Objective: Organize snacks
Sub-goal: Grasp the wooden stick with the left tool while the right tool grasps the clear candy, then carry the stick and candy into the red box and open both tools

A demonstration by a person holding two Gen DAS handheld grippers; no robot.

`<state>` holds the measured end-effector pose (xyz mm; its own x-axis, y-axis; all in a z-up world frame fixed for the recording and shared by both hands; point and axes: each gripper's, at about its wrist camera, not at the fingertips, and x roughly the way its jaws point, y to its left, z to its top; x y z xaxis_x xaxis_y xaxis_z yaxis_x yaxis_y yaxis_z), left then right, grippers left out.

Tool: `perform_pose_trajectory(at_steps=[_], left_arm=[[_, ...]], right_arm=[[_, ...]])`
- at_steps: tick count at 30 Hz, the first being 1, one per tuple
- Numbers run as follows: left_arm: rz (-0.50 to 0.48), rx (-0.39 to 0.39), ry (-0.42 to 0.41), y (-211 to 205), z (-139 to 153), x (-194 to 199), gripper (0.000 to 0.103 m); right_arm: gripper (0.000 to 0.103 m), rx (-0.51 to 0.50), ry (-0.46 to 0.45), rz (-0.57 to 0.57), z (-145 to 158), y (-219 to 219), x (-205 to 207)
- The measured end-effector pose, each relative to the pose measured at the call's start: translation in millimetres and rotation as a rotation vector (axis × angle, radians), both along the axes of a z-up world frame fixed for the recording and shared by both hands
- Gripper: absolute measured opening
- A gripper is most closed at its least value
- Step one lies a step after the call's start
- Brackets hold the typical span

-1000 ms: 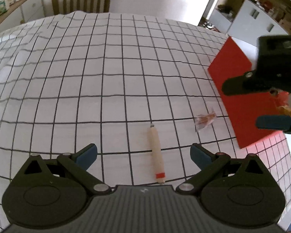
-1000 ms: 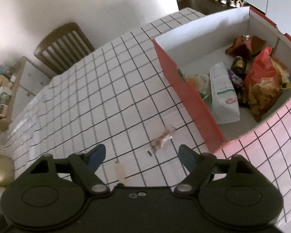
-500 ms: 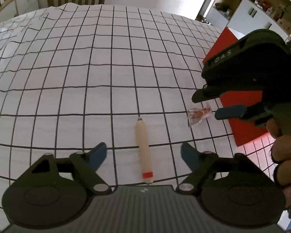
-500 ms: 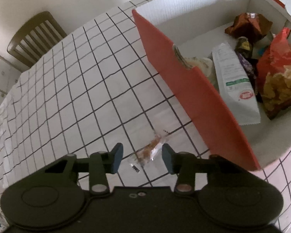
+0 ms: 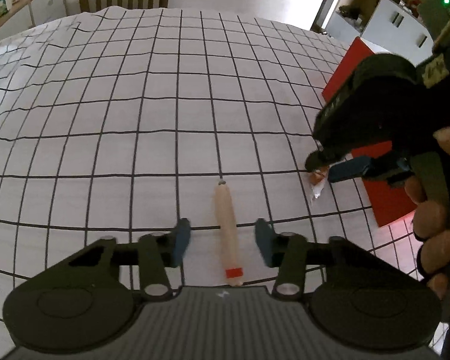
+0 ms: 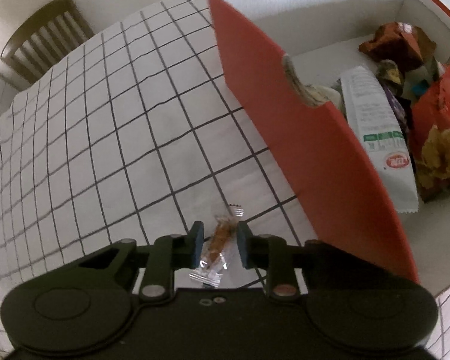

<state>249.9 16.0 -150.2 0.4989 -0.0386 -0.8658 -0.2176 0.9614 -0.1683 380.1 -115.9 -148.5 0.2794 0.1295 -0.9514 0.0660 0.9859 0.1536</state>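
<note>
Gridded cloth (image 5: 135, 105): right gripper (image 6: 220, 244) straddles candy (image 6: 220, 240), left gripper (image 5: 222, 240) parted around sausage stick (image 5: 226, 228).

Both grippers narrowed: right gripper (image 6: 218, 244) round candy (image 6: 219, 240), left gripper (image 5: 222, 241) round sausage (image 5: 227, 237).

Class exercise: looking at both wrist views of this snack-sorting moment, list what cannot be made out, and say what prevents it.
1. Left wrist view: most of the small clear-wrapped snack is hidden by the right gripper.
2. Left wrist view: the stick snack has its near end cut off by the left gripper body.
3. Right wrist view: the red box wall hides some contents; the white packet print is too small to read.
</note>
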Motion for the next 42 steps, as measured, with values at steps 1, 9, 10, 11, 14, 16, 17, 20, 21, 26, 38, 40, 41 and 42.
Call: perform_pose_trajectory(at_steps=[1, 9, 10, 11, 14, 16, 17, 20, 21, 26, 38, 40, 41, 42], left_arm=[[0.004, 0.003, -0.001, 1, 0, 0, 0.03], [0.0, -0.032, 0.006, 14, 1, -4, 0.011], [0.002, -0.041, 0.008, 16, 2, -5, 0.011], [0.008, -0.053, 0.011, 18, 2, -5, 0.011], [0.028, -0.084, 0.024, 28, 3, -7, 0.011], [0.04, -0.092, 0.03, 33, 3, -9, 0.011], [0.042, -0.101, 0.033, 36, 3, -10, 0.011], [0.054, -0.124, 0.044, 45, 5, -16, 0.011], [0.055, -0.125, 0.046, 46, 6, -18, 0.011], [0.058, -0.151, 0.056, 48, 14, -27, 0.011], [0.011, -0.156, 0.01, 27, 60, -40, 0.011], [0.002, -0.149, 0.004, 20, 69, -40, 0.011], [-0.004, -0.149, 0.0, 17, 73, -39, 0.011], [-0.01, -0.15, -0.005, 12, 77, -38, 0.011]], right_arm=[[0.02, -0.011, -0.001, 0.016, -1, 2, -1], [0.014, -0.009, -0.026, 0.11, -1, 5, -13], [0.013, -0.004, -0.028, 0.121, 0, 4, -15], [0.013, -0.001, -0.034, 0.131, 2, 2, -18], [0.013, 0.009, -0.045, 0.162, 8, -4, -25], [0.013, 0.02, -0.05, 0.182, 13, -10, -32], [0.013, 0.021, -0.054, 0.193, 15, -12, -36], [0.013, 0.04, -0.059, 0.223, 20, -21, -50], [0.013, 0.05, -0.059, 0.232, 22, -24, -55], [0.013, 0.092, -0.064, 0.26, 37, -41, -75], [0.013, 0.146, -0.152, 0.298, 87, -84, -107], [0.013, 0.147, -0.17, 0.308, 94, -91, -109], [0.013, 0.148, -0.178, 0.31, 98, -95, -110], [0.013, 0.15, -0.188, 0.313, 102, -99, -111]])
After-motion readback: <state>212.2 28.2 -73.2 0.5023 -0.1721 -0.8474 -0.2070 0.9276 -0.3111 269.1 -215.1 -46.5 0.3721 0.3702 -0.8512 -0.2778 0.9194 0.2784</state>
